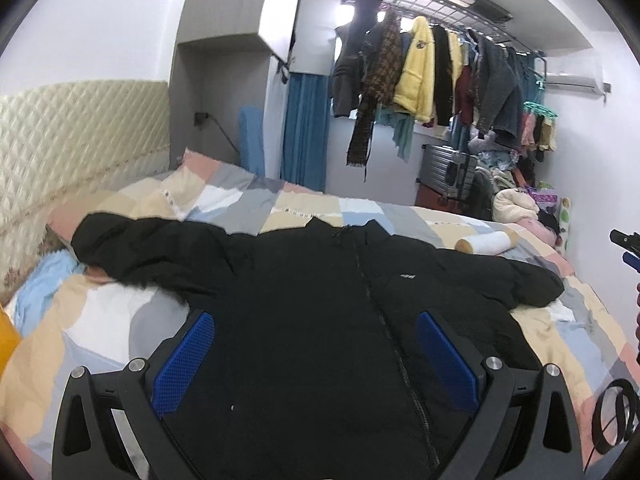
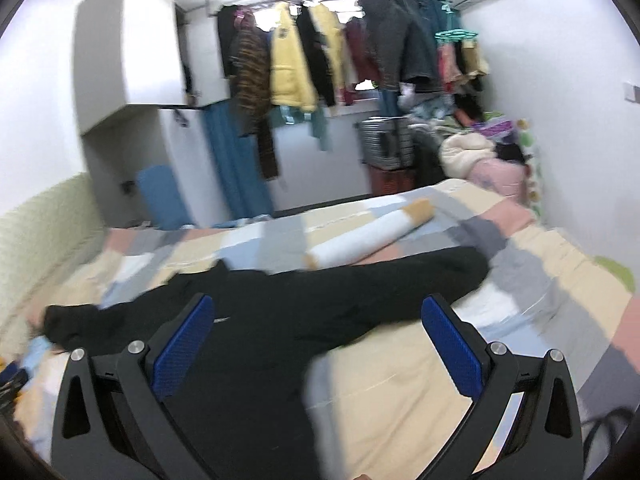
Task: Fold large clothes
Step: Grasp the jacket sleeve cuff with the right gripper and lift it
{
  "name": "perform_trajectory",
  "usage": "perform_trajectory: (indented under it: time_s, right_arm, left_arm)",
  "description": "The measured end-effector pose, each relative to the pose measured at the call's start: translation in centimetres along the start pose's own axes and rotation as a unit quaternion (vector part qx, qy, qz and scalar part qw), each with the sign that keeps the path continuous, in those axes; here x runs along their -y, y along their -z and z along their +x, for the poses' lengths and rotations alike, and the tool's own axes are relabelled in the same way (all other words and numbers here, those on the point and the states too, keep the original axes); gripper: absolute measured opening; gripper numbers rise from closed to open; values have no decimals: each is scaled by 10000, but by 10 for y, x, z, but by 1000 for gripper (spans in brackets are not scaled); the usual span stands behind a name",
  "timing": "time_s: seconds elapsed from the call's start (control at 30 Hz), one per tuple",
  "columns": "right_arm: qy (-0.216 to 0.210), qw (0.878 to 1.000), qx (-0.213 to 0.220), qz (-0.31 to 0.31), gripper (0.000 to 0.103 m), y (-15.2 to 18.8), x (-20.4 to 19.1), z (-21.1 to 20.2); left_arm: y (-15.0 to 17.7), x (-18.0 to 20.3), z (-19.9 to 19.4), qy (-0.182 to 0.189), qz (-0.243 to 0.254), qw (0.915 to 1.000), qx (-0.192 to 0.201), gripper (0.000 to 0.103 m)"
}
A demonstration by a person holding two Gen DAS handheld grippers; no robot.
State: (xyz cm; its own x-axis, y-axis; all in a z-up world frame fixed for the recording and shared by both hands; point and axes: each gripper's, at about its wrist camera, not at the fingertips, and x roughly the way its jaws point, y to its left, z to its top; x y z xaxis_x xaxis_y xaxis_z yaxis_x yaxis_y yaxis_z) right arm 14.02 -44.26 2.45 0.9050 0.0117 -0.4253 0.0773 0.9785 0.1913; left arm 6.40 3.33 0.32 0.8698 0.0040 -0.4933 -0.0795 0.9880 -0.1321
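A large black zip jacket [image 1: 320,304] lies front-up on the patchwork bed [image 1: 240,204], sleeves spread left and right. My left gripper [image 1: 316,344] is open and empty, hovering over the jacket's lower body with the zip between its blue pads. The right wrist view shows the jacket [image 2: 280,320] with its right sleeve stretched toward the right. My right gripper [image 2: 320,340] is open and empty above the jacket's right side, near the sleeve. Its tip also shows at the right edge of the left wrist view [image 1: 628,248].
A white and tan roll pillow [image 1: 486,242] lies on the bed beyond the right sleeve; it also shows in the right wrist view [image 2: 372,236]. A quilted headboard [image 1: 72,148] is at the left. Hanging clothes [image 1: 420,72], a suitcase [image 1: 448,172] and piled bedding [image 1: 516,204] stand beyond the bed.
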Motion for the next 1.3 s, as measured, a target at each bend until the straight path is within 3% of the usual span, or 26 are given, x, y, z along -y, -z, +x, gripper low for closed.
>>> perform_trajectory:
  time_s: [0.27, 0.5, 0.7, 0.8, 1.0, 1.13, 1.27, 1.3]
  right_arm:
    - [494, 9963, -420, 564, 103, -9, 85, 108]
    - [734, 9782, -1045, 1638, 103, 11, 162, 202]
    - [999, 9607, -992, 2390, 103, 30, 211, 262]
    - [1122, 9508, -817, 2771, 95, 44, 233, 283]
    - [781, 9492, -478, 3009, 95, 66, 245, 312]
    - [387, 9531, -382, 2976, 69, 60, 244, 328]
    - [282, 9592, -316, 2797, 31, 50, 238, 331]
    - [285, 9603, -281, 2762, 27, 49, 236, 329]
  left_arm:
    - [8, -7, 38, -174, -42, 9996, -211, 102]
    - [9, -8, 64, -367, -96, 9989, -263, 102]
    - [17, -7, 102, -508, -99, 9973, -527, 102]
    - [22, -6, 118, -563, -77, 9963, -641, 102]
    - [30, -3, 148, -687, -33, 9942, -830, 102]
    - [35, -2, 162, -739, -10, 9929, -933, 102]
    - [41, 1, 169, -804, 71, 9909, -1075, 102]
    - [41, 2, 168, -830, 98, 9906, -1080, 102]
